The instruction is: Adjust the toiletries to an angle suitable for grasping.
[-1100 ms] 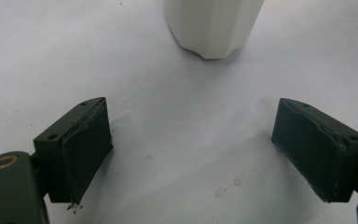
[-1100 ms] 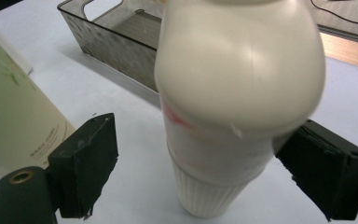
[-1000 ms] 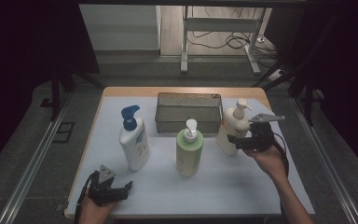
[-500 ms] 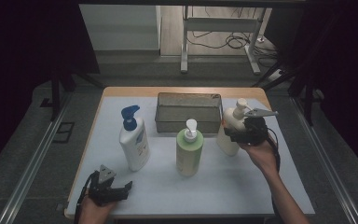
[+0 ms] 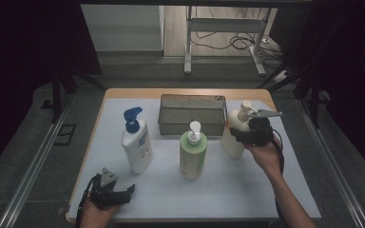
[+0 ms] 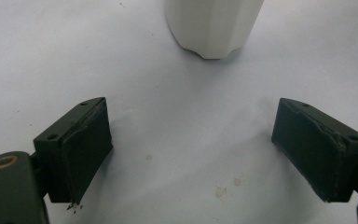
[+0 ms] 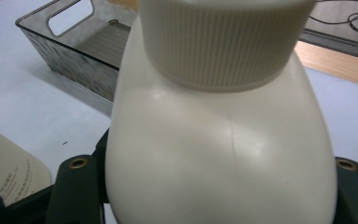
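Note:
A cream pump bottle (image 5: pixel 232 141) stands at the right of the white table cover, beside the basket. My right gripper (image 5: pixel 239 130) has its jaws around the bottle's shoulder, just below the ribbed cap; they have just been closing with the bottle between them. In the right gripper view the cream bottle (image 7: pixel 214 154) spans the whole gap and meets both jaws. My left gripper (image 5: pixel 127 191) rests open at the front left edge. In its own view the left gripper (image 6: pixel 191 149) has bare table between its pads, with the base of the white bottle (image 6: pixel 212 28) beyond.
A white bottle with a blue pump (image 5: pixel 137 145) stands left of centre and a green pump bottle (image 5: pixel 193 156) in the middle. A dark mesh basket (image 5: pixel 192 99) sits at the back. The wooden table edge (image 5: pixel 180 91) runs behind it.
The right hand has shifted left onto the cream bottle, and its jaws have narrowed around the bottle's shoulder. The left gripper has stayed where it was.

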{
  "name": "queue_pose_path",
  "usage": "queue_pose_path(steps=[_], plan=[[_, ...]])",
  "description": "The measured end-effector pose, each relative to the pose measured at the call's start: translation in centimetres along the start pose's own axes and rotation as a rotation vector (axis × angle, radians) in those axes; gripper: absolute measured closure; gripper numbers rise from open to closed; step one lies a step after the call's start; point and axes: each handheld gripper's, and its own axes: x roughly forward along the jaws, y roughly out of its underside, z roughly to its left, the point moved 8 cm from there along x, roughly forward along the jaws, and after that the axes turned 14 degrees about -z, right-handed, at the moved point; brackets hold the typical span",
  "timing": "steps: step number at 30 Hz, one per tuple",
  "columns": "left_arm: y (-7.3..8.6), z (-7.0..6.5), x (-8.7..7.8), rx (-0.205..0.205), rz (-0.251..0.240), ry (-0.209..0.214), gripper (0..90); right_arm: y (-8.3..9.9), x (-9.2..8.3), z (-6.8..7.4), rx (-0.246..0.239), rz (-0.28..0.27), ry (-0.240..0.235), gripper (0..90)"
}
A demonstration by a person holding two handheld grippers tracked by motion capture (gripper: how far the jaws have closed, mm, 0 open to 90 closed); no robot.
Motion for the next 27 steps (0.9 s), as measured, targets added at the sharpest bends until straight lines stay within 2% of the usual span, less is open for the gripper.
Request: queue_pose_path(steps=[7,13,27], plan=[[0.0,0.0,0.0,0.0,0.0,0.0,11.4,-0.1,-0.1,0.1,0.004,0.014,0.007,35.9],[0.0,0.0,0.0,0.0,0.0,0.0,11.4,-0.5,-0.7,0.3,-0.036,0.028,0.008,36.0],[0.0,0.0,0.0,0.0,0.0,0.0,11.4,-3.5,-2.8,1.5,-0.044,0.009,-0.047,36.0]])
